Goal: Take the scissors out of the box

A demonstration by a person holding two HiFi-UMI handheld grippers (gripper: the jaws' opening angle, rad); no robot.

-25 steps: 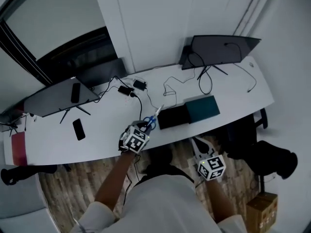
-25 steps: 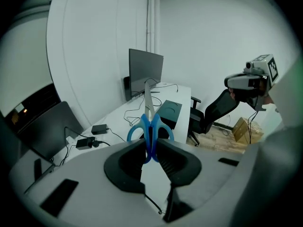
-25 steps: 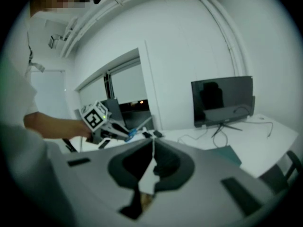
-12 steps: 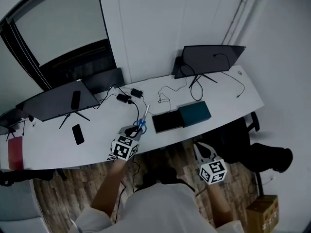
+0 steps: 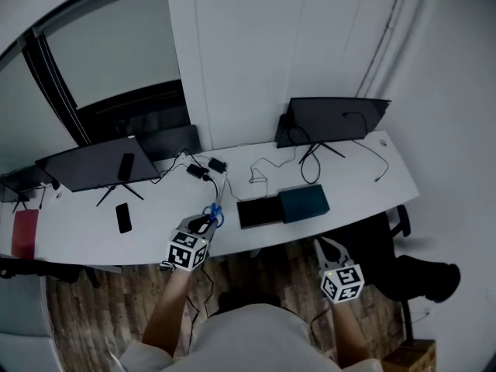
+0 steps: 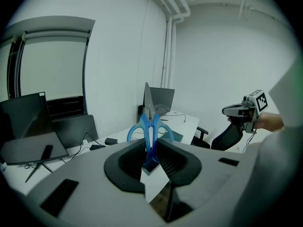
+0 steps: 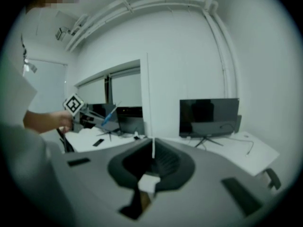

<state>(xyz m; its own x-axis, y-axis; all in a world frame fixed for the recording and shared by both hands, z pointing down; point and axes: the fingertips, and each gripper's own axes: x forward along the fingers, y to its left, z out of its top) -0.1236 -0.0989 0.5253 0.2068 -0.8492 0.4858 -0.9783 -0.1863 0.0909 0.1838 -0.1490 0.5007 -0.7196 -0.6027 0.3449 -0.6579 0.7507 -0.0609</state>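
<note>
My left gripper is shut on blue-handled scissors, held off the desk's front edge with the blades pointing up and away. In the left gripper view the scissors stand upright between the pads of that gripper. The open black box lies on the white desk, to the right of the scissors, with its teal lid beside it. My right gripper hangs in front of the desk below the lid. Its jaws look shut with nothing in them.
Three monitors stand along the desk's back, with cables and chargers between them. A black phone and a red object lie at the left. A dark chair stands at the right.
My left gripper has risen and drifted left, away from the box, with the scissors in it. The right gripper has pulled back from the desk edge.
</note>
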